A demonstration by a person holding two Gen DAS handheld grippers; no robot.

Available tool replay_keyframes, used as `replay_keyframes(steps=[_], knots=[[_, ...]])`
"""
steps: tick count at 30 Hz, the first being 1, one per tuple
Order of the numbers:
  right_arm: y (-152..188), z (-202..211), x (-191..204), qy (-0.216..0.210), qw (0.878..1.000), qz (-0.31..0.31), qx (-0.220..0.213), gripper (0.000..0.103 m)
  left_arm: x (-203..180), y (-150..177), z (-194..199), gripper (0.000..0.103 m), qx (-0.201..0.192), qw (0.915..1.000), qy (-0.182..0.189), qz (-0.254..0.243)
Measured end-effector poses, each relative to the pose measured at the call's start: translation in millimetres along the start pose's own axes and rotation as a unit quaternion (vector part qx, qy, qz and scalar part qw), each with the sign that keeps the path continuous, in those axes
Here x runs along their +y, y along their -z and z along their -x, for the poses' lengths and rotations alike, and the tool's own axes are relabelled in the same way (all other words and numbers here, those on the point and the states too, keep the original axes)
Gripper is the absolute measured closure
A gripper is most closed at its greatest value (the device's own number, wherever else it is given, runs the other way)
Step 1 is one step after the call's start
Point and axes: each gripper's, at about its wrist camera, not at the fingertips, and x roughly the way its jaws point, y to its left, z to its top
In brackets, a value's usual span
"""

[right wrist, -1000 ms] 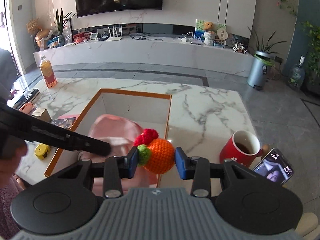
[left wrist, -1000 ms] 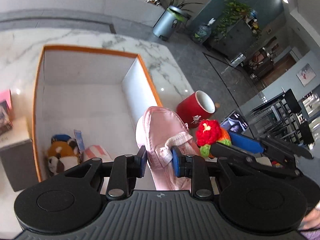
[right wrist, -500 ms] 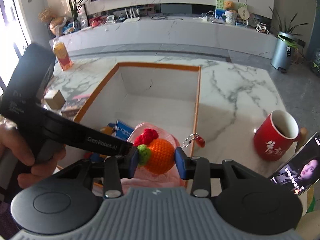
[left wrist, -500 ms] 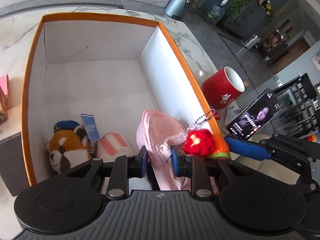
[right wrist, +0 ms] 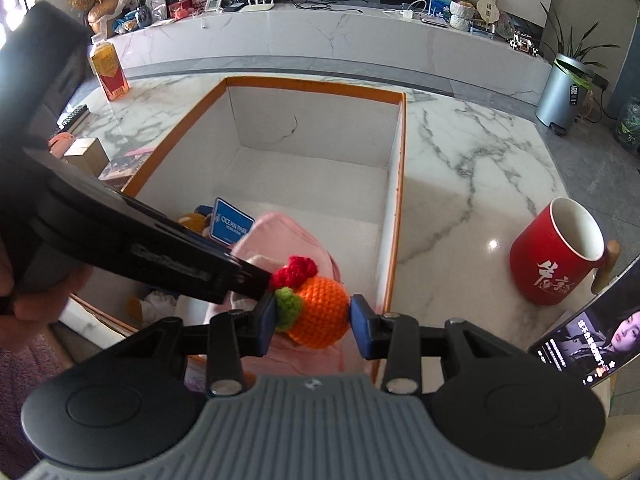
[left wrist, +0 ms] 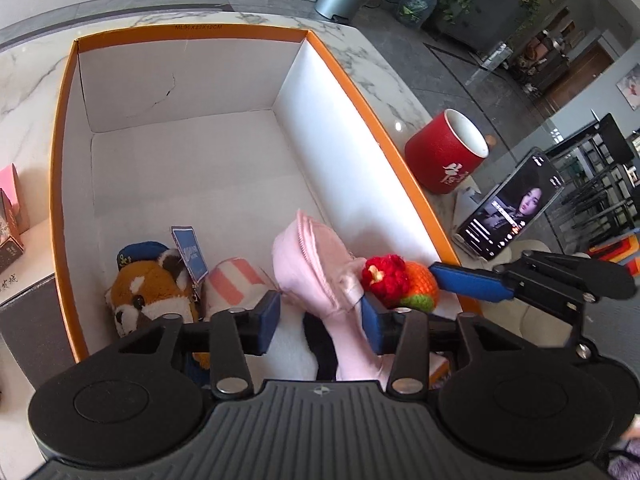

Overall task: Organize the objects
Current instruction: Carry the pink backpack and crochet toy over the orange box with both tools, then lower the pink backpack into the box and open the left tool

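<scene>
My left hand-held gripper [left wrist: 318, 316] hangs spread beside the limp pink pouch [left wrist: 316, 268] in the orange-rimmed box [left wrist: 60, 168], while my right hand-held gripper [right wrist: 313, 318] stays clamped around its light, squashy crochet orange charm [right wrist: 318, 312], best gripped across its middle.

A: Left gripper [left wrist: 319, 316], build?
B: Black linkage arms, each with a silver round screw near the base. Blue pads [left wrist: 269, 315] on the fingertips. Two round black discs flank a grey ribbed centre plate carrying a small circular emblem.

A: Right gripper [right wrist: 313, 322]?
B: Same pattern: black arms, silver screws, blue pads [right wrist: 267, 323], black discs, grey ribbed plate with emblem. Seen from the left wrist camera, its long finger is blue on a black angular bracket with small screws.

A: The person?
B: Left hand [right wrist: 38, 300], bare skin, wrapped round a black handle. Below it, a purplish-pink knitted sleeve [right wrist: 16, 376] at the frame's edge.
</scene>
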Motion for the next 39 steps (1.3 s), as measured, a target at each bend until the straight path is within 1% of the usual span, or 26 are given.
replay_keyframes(steps=[1, 4, 10, 12, 14, 16, 17, 19, 23, 26, 28, 31, 34, 36, 37, 39], knots=[[1, 0, 0, 0.002, 1.0, 0.001, 0.002, 0.062, 1, 1, 2, 0.043, 0.004, 1.0, 0.005, -0.006], [3, 2, 0, -0.001, 1.0, 0.004, 0.001, 0.062, 4, 4, 7, 0.042, 0.012, 0.9997, 0.002, -0.023], [0, 3, 3, -0.006, 1.0, 0.006, -0.002, 0.062, 2, 7, 11, 0.042, 0.018, 0.9988, -0.004, -0.046], [0, 3, 5, -0.002, 1.0, 0.011, 0.001, 0.062, 4, 9, 14, 0.041, 0.023, 0.9986, 0.003, -0.047], [1, 0, 7, 0.011, 1.0, 0.02, 0.004, 0.062, 7, 10, 18, 0.04, 0.019, 0.9988, 0.015, -0.042], [2, -1, 7, 0.022, 0.999, 0.023, 0.006, 0.062, 6, 12, 21, 0.043, 0.016, 0.9986, 0.003, -0.051], [3, -1, 6, 0.023, 0.999, 0.026, 0.006, 0.062, 5, 14, 22, 0.045, 0.011, 0.9978, -0.006, -0.065], [3, -1, 6, 0.023, 0.999, 0.026, 0.007, 0.062, 2, 16, 23, 0.045, 0.009, 0.9961, -0.011, -0.087], [2, -1, 7, 0.026, 0.999, 0.028, 0.009, 0.062, -8, 20, 22, 0.045, 0.01, 0.9908, -0.013, -0.135], [1, -1, 8, 0.028, 0.999, 0.029, 0.011, 0.062, -16, 20, 14, 0.045, 0.009, 0.9859, -0.028, -0.165], [1, -1, 8, 0.029, 0.999, 0.03, 0.012, 0.062, -22, 21, 10, 0.045, 0.005, 0.981, -0.033, -0.191], [2, -1, 10, 0.033, 0.999, 0.034, 0.014, 0.062, -32, 23, 5, 0.045, 0.004, 0.9715, -0.04, -0.234], [2, -2, 12, 0.037, 0.998, 0.039, 0.015, 0.062, -35, 25, -1, 0.045, 0.01, 0.9657, -0.042, -0.256], [2, -3, 12, 0.04, 0.998, 0.041, 0.016, 0.062, -31, 23, -3, 0.051, 0.018, 0.9693, -0.036, -0.242], [2, -3, 13, 0.039, 0.998, 0.041, 0.016, 0.062, -30, 23, -3, 0.062, 0.019, 0.9689, -0.049, -0.242], [1, -2, 11, 0.038, 0.998, 0.038, 0.015, 0.062, -28, 23, -2, 0.063, 0.021, 0.9708, -0.046, -0.235]])
